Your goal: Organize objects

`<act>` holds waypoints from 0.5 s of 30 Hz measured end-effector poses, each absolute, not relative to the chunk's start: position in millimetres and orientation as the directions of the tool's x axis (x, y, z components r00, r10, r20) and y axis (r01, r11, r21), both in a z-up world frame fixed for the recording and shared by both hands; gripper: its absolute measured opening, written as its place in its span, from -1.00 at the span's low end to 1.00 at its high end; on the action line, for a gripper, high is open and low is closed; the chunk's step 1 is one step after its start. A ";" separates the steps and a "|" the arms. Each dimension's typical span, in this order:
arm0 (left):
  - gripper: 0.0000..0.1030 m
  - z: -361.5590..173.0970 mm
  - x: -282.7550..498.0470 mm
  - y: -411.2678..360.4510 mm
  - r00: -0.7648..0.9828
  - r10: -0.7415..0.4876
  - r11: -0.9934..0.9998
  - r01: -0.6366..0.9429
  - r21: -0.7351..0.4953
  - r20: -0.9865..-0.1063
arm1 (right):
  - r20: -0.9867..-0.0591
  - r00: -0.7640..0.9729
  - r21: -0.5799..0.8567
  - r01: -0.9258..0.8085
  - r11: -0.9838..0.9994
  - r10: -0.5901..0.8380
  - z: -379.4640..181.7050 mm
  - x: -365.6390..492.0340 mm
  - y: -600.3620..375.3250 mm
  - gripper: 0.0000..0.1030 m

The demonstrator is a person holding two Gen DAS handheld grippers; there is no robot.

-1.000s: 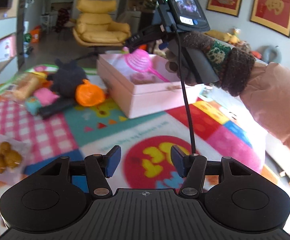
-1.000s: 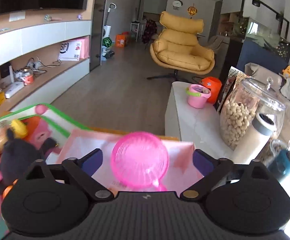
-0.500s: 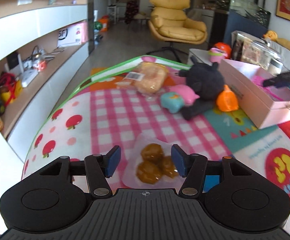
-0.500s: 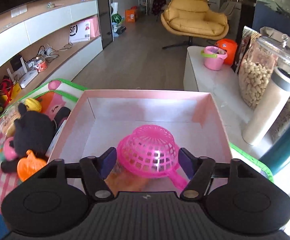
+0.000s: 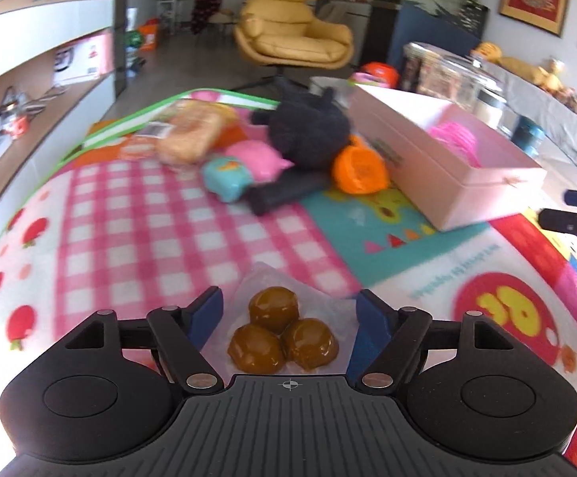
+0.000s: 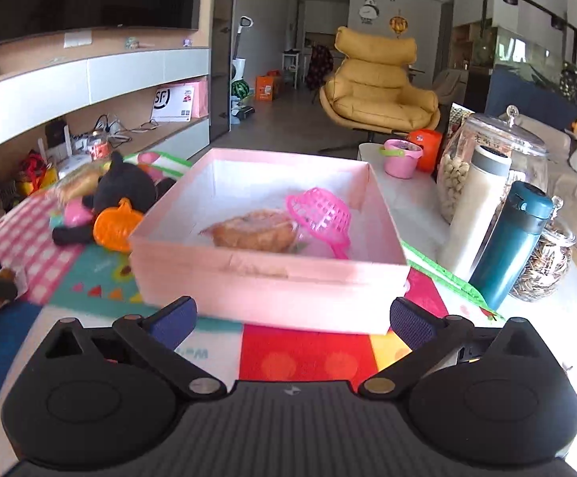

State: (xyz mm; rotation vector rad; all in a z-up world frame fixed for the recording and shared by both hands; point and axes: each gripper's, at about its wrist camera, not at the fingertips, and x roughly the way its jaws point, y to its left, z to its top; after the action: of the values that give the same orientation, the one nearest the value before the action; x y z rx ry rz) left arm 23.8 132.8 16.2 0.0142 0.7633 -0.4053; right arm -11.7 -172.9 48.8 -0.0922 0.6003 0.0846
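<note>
Two grippers worked over a patterned mat [image 5: 137, 214], where a pink box [image 6: 272, 278] already held a wrapped bun [image 6: 254, 230] and a pink scoop [image 6: 322, 210]. The right gripper [image 6: 292, 318] stood wide apart and empty, facing the box's near wall, well away from the loose toys. The left gripper [image 5: 288, 310] was the nearer one to the next item: its fingers were spread on either side of a clear bag of three brown balls [image 5: 282, 328], which lay flat on the mat directly between and just ahead of them, with no clear long axis. Whether the pads already touched the plastic could not be told. Beyond it lay a bread pack [image 5: 189, 135], a black plush [image 5: 308, 131], an orange pumpkin [image 5: 360, 171] and a pink-and-teal toy [image 5: 244, 171], all blurred; the bag's near edge was cut off by the gripper body.
</note>
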 end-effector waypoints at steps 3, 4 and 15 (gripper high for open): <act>0.52 14.3 9.8 111.8 0.621 -0.415 0.886 0.443 -0.139 -0.665 | -0.565 0.821 -0.047 -0.123 0.991 0.076 48.5 -17.8 -168.1 1.00; 0.52 12.8 5.5 105.3 0.625 -0.419 0.880 0.459 -0.124 -0.658 | -0.558 0.826 -0.048 -0.131 0.990 0.082 50.4 -19.3 -164.4 1.00; -0.39 10.5 -20.8 103.5 0.687 -0.371 0.899 0.435 -0.057 -0.625 | -0.475 0.858 -0.231 -0.336 0.913 0.196 89.3 5.9 -61.8 1.00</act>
State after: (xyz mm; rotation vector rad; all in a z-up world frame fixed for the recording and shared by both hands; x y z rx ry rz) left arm -20.8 103.5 10.5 0.0989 0.6774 -0.4522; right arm 5.9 -61.8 89.3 -0.3143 0.4611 0.2839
